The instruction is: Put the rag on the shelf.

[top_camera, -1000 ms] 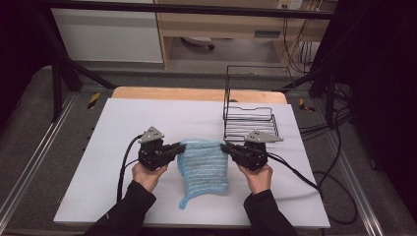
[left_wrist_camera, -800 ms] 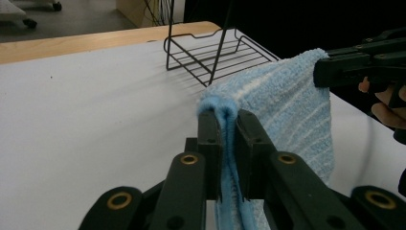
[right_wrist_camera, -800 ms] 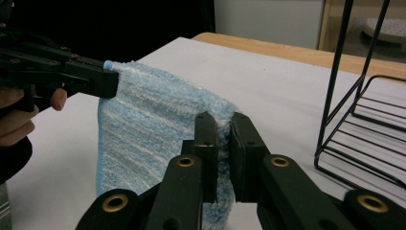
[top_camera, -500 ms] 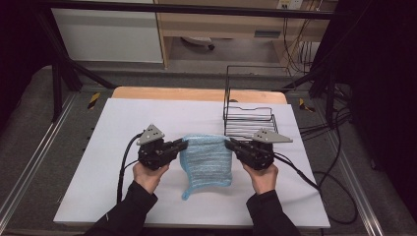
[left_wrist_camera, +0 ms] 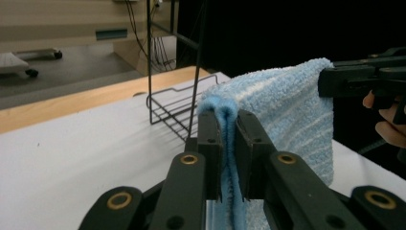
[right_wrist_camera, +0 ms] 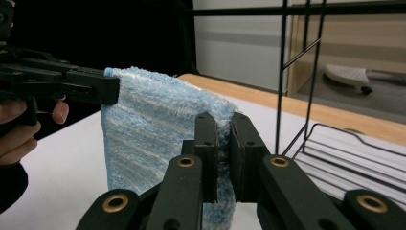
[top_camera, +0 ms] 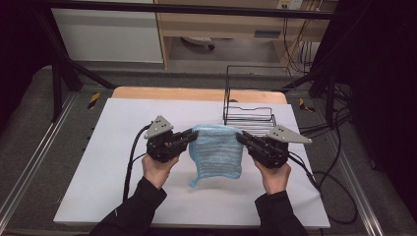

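High view: two tongs, left tongs [top_camera: 189,137] and right tongs [top_camera: 244,139], pinch one towel [top_camera: 218,153].

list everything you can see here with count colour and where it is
towel: 1, light blue, hanging in the air between the two grippers, above the middle of the board
wire rack: 1, black, on the far right part of the board
board: 1, white, covering most of the table
table edge: 1, light wood, showing along the far side of the board
cables: several, black, on the grey surface right of the board
left gripper: 1, black with a grey plate, shut on the towel's left top corner
right gripper: 1, black with a grey plate, shut on the towel's right top corner
hands: 2, in black sleeves, coming in from the near edge
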A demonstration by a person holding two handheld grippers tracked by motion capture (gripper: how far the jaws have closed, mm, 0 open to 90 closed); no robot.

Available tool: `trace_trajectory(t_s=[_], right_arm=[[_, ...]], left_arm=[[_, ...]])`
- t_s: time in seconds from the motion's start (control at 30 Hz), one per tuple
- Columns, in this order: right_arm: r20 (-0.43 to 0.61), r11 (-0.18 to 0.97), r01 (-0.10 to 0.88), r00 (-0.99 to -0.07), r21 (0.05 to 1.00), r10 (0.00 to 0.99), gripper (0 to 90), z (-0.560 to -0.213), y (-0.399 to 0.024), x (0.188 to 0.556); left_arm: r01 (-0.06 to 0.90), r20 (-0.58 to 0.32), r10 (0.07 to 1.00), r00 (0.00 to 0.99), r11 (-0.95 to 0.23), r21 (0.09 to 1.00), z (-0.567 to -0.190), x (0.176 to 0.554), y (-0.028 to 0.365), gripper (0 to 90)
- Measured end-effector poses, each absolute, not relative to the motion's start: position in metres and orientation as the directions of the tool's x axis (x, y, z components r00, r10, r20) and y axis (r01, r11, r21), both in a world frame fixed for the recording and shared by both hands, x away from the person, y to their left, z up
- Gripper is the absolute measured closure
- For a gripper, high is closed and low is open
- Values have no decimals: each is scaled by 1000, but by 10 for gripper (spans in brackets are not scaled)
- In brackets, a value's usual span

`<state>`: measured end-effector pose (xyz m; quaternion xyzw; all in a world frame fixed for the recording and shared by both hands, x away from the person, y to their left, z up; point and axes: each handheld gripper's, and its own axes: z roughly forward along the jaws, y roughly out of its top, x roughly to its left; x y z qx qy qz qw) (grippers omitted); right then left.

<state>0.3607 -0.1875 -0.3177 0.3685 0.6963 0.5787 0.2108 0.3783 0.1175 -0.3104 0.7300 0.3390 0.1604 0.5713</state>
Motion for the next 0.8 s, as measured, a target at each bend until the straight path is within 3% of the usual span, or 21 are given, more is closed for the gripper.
trace_trajectory(t_s=[0.8], right_arm=[[96,-22,138,-557,990,825,835,-276,-223,354]], left_arm=[[227,-137,655,743,-54,972,-272,398,72,815]])
